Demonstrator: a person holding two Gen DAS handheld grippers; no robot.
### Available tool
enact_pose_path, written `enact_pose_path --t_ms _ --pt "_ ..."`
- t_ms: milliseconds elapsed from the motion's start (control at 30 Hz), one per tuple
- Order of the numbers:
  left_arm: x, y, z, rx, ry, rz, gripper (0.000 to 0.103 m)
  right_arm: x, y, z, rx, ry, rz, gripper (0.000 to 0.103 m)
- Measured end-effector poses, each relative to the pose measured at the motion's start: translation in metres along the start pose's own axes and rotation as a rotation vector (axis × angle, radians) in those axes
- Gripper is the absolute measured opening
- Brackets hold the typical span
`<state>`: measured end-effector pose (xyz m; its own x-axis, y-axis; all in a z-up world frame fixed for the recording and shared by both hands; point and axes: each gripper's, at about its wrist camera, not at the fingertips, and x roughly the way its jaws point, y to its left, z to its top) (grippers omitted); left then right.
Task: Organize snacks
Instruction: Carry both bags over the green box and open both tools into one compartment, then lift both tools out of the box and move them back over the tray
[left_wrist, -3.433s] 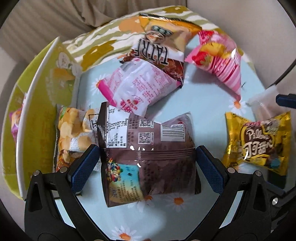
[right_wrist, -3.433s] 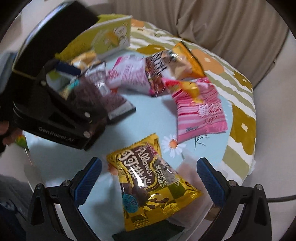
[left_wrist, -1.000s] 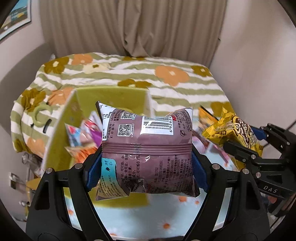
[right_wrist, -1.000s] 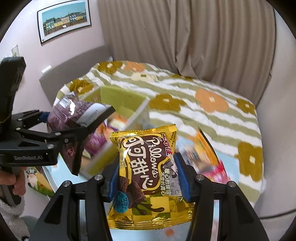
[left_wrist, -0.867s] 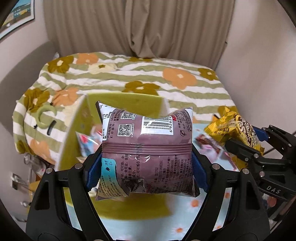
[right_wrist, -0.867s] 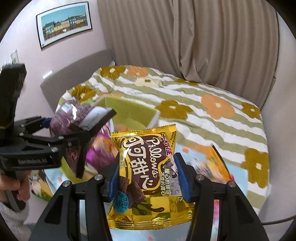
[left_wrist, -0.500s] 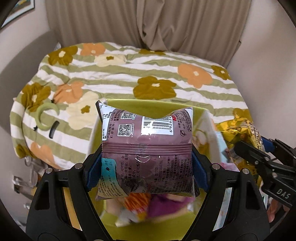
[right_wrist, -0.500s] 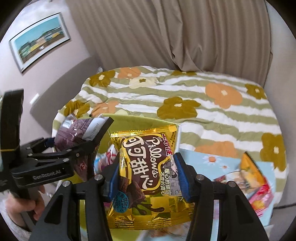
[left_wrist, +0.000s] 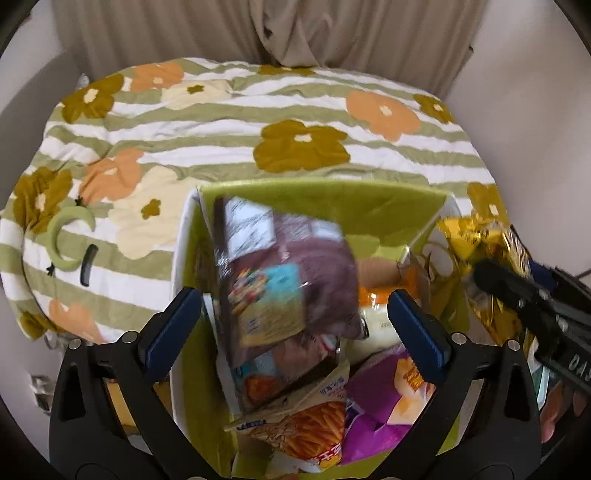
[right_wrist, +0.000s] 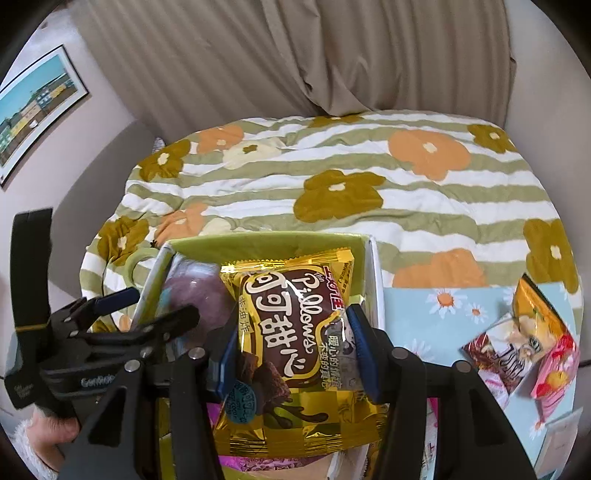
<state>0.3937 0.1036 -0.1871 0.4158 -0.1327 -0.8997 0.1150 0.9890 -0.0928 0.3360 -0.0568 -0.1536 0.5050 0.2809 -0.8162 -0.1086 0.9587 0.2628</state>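
My left gripper is open above the green box. The brown snack bag is blurred, free of the fingers and dropping into the box onto other snack packs, a fries bag and a purple bag. My right gripper is shut on the yellow Pillows bag and holds it over the green box. The left gripper shows at the left of the right wrist view; the right gripper shows at the right of the left wrist view.
The box stands at the edge of a bed with a striped flowered quilt. A light blue daisy cloth to the right holds several loose snack packs. Curtains hang behind the bed.
My left gripper has opened and let go of the brown bag, which now falls into the box. Both grippers have moved closer over the box. The right still holds the yellow bag.
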Motion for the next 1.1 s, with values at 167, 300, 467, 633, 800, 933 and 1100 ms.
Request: enact_pose_path --t_ms 167,300,467,633,800,933,1100 --pt "-0.001 0.005 -0.015 0.01 0.011 -0.004 0.1 0.004 0.003 -0.003 0.006 0.021 -0.019 0.05" --pt "-0.008 0.007 -0.025 -0.006 0.018 0.001 0.1 0.002 0.007 0.001 0.013 0.025 -0.004 0.05" --pt "-0.022 0.006 -0.03 -0.028 -0.007 0.026 0.1 0.008 0.008 0.011 0.005 0.046 0.006 0.05" --pt "-0.027 0.007 -0.031 -0.046 -0.018 0.047 0.1 0.016 0.006 0.016 0.0 0.065 0.012 0.051" --pt "-0.027 0.009 -0.035 -0.062 -0.007 0.061 0.1 0.023 0.003 0.013 0.024 0.065 0.053 0.069" --pt "-0.026 0.009 -0.042 -0.073 0.002 0.067 0.1 0.02 0.001 0.003 0.017 0.048 0.051 0.094" --pt "-0.028 0.009 -0.051 -0.073 0.009 0.077 0.1 0.017 0.001 -0.007 -0.011 0.054 0.033 0.095"
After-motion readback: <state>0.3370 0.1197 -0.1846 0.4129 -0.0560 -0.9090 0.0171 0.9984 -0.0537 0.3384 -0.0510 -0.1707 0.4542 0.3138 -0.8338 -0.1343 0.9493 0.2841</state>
